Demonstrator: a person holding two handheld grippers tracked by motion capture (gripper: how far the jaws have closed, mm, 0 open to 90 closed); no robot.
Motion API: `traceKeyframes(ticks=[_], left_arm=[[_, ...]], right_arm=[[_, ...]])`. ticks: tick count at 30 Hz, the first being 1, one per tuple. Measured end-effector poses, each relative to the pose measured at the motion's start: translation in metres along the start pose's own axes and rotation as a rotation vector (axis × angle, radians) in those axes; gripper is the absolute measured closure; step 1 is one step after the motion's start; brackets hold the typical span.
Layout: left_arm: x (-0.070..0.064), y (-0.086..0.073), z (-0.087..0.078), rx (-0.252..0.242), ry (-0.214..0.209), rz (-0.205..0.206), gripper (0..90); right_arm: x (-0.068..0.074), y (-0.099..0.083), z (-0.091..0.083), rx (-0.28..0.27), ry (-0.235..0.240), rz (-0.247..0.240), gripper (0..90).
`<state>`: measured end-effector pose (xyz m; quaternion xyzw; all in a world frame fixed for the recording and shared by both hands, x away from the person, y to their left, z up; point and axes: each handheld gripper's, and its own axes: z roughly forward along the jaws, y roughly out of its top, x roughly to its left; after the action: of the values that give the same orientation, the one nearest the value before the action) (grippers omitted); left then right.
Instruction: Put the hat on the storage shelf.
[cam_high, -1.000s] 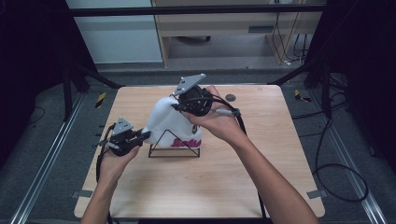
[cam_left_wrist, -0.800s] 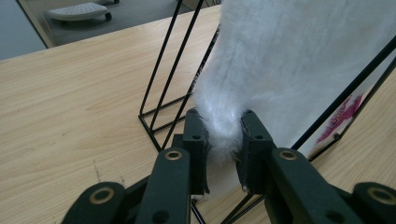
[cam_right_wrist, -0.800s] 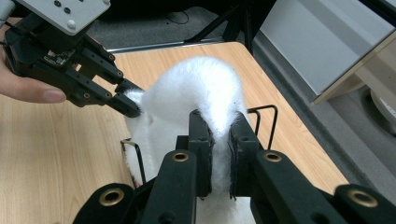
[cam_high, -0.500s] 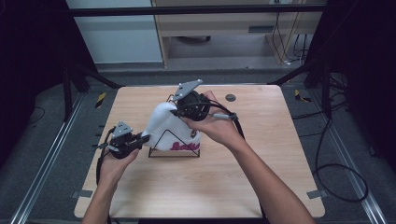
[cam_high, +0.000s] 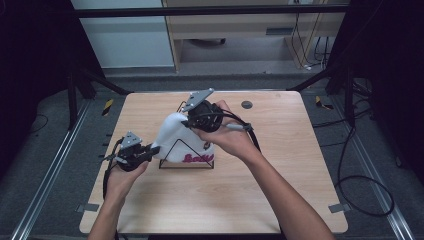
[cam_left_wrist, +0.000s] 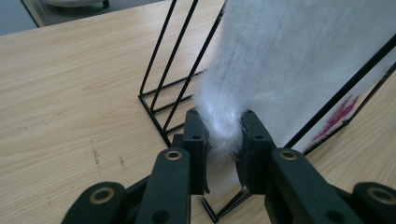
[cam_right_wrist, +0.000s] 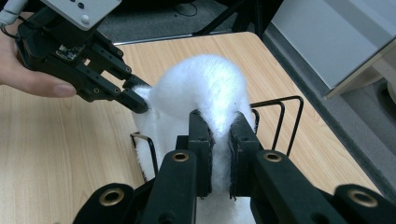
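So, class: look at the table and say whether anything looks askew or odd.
The white fluffy cloth is draped over the black wire rack unevenly, bunched into a hump rather than flat. The left gripper pinches one edge and the right gripper pinches the top fold. Nothing looks spilled or damaged.

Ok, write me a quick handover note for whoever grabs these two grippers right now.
Left gripper: jaws shut on a lower corner of the white fluffy cloth.
Right gripper: jaws shut on the cloth's upper fold.
The cloth hangs over the black wire rack at the middle of the wooden table, pink print facing the person.
Done: both grips are firm.
Left: probably to finish moving the cloth on or off the rack; I cannot tell which. Keep both grips.
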<state>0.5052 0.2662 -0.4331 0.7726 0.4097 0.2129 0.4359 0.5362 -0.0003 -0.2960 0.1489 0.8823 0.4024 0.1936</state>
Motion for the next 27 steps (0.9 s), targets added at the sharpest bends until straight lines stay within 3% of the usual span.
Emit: traceKeyframes(ticks=[12, 16, 19, 24, 25, 27], left_arm=[[0.003, -0.010, 0.004, 0.030, -0.009, -0.016, 72.9], [0.004, -0.013, -0.005, 0.010, 0.007, -0.043, 60.1], [0.007, -0.014, -0.011, -0.002, 0.015, -0.058, 56.5], [0.013, -0.017, -0.021, 0.020, 0.051, -0.057, 40.6], [0.016, -0.018, -0.023, 0.039, 0.078, -0.054, 37.4], [0.018, -0.018, -0.024, 0.047, 0.084, -0.056, 30.1]], right_arm=[[0.003, -0.001, 0.009, 0.033, 0.014, 0.009, 81.2], [0.005, 0.000, 0.011, 0.038, 0.017, 0.021, 70.9], [0.005, -0.001, 0.011, 0.037, 0.016, 0.025, 67.9], [0.003, -0.001, 0.004, 0.012, 0.011, 0.054, 60.4], [0.002, -0.001, 0.000, 0.003, 0.006, 0.064, 56.3], [0.001, -0.002, -0.005, -0.009, -0.007, 0.079, 51.1]])
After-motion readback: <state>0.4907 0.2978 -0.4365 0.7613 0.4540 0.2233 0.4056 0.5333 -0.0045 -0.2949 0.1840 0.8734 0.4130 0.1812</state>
